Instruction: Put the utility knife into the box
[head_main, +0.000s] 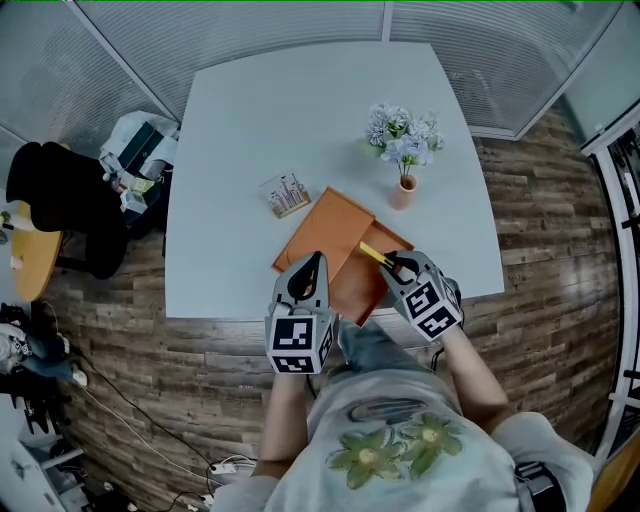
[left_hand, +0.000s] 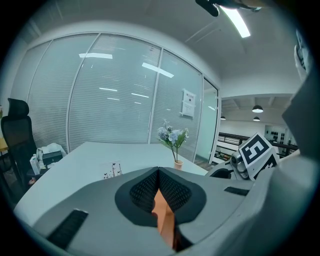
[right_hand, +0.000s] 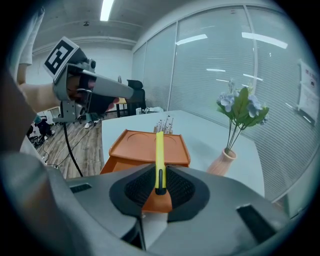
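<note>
An orange box (head_main: 330, 235) lies near the front edge of the white table (head_main: 240, 150). My left gripper (head_main: 311, 268) is shut on the box's near left edge; in the left gripper view an orange strip (left_hand: 163, 215) sits pinched between the pads. My right gripper (head_main: 398, 265) is shut on a yellow utility knife (head_main: 375, 254). The knife (right_hand: 159, 152) sticks out forward from the jaws, over the box (right_hand: 142, 145) at its near right side. The left gripper (right_hand: 92, 86) shows at the upper left of the right gripper view.
A pink vase of pale flowers (head_main: 403, 185) stands behind the box on the right. A small printed card holder (head_main: 286, 194) sits just behind the box on the left. A black chair (head_main: 60, 205) and clutter are left of the table. Glass walls surround it.
</note>
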